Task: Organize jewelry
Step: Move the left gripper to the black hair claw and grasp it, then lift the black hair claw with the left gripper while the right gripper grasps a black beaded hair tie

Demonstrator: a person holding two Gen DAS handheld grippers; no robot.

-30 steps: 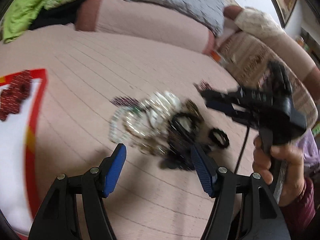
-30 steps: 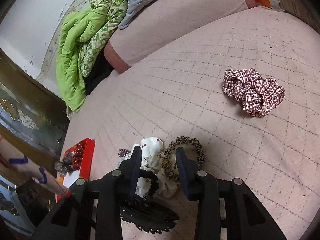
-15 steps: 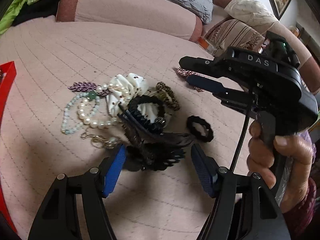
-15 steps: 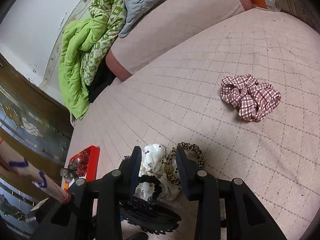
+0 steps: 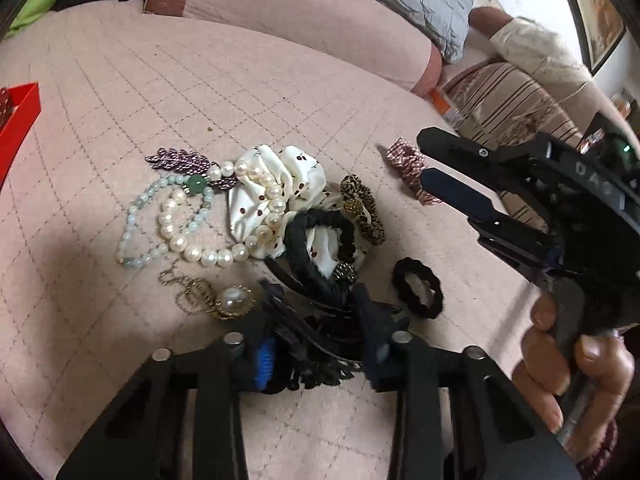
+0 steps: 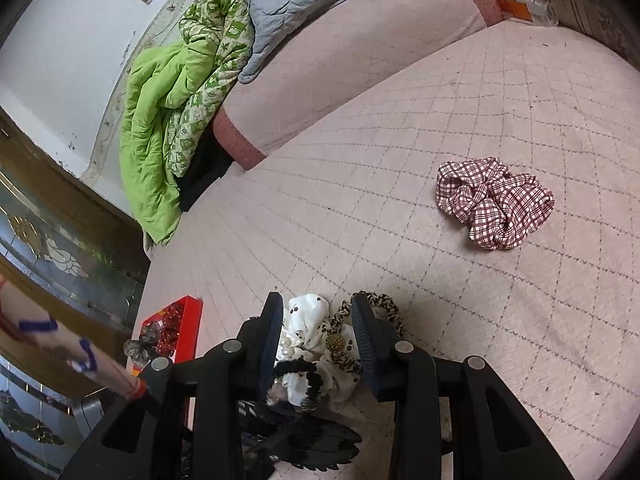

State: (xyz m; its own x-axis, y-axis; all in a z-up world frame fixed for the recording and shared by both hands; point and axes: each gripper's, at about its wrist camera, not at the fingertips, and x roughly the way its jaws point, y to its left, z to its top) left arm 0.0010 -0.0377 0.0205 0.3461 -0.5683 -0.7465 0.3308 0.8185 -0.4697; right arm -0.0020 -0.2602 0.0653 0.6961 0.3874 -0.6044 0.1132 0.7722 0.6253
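Note:
A heap of jewelry lies on the pink quilted bed: a pearl bracelet, a pale green bead bracelet, a purple leaf brooch, a white dotted scrunchie, a leopard hair tie and a black lace hair clip. My left gripper is closing, and its pads touch the clip's two sides. My right gripper, held by a hand, hovers over the heap's right side, its jaws partly apart with nothing between them.
A red box with dark red pieces sits at the left. A plaid scrunchie lies alone further right, a small black scrunchie near the heap. A green quilt, a grey quilt and a pink bolster line the far edge.
My left gripper has come down to the heap and drawn its jaws in around the black lace clip. The right gripper has barely moved.

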